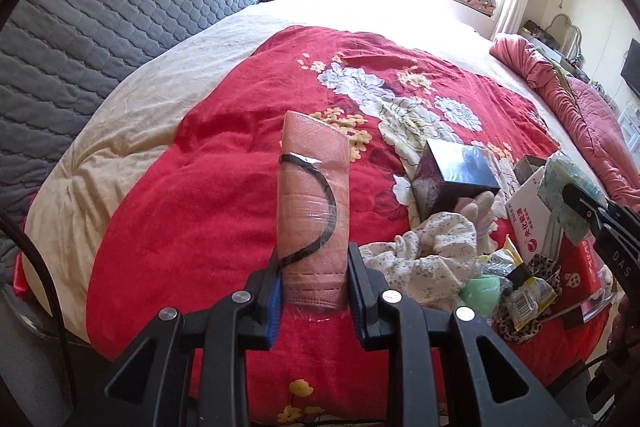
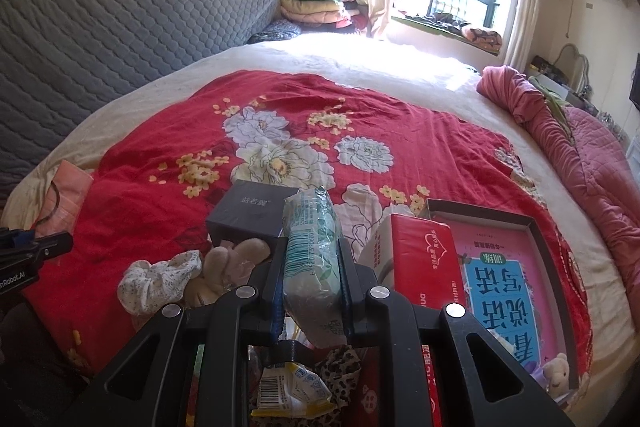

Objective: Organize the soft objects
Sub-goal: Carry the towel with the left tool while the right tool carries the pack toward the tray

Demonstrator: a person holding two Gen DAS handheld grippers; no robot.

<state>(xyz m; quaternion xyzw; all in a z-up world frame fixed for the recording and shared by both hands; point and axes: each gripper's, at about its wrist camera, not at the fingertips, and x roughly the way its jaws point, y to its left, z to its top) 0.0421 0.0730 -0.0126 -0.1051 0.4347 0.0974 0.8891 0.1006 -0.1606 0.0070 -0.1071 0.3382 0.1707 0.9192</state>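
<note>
My left gripper (image 1: 314, 267) is shut on a pink face mask in clear wrap (image 1: 314, 203) with a black ear loop, held upright above the red floral blanket (image 1: 192, 211). The mask also shows at the far left of the right wrist view (image 2: 66, 197). My right gripper (image 2: 312, 267) is shut on a pale green tissue pack (image 2: 312, 251), held above the pile; it shows at the right edge of the left wrist view (image 1: 568, 199). A white floral scrunchie (image 1: 424, 255) (image 2: 160, 277), a beige plush toy (image 2: 236, 259) and a leopard scrunchie (image 2: 340, 371) lie in the pile.
A dark box (image 1: 456, 175) (image 2: 250, 213), a red-and-white carton (image 2: 420, 259), a boxed pink book (image 2: 516, 283) and a yellow wrapper (image 2: 292, 391) lie by the pile. A rolled pink quilt (image 2: 560, 147) lies at right. A grey quilted headboard (image 1: 100, 7) stands left.
</note>
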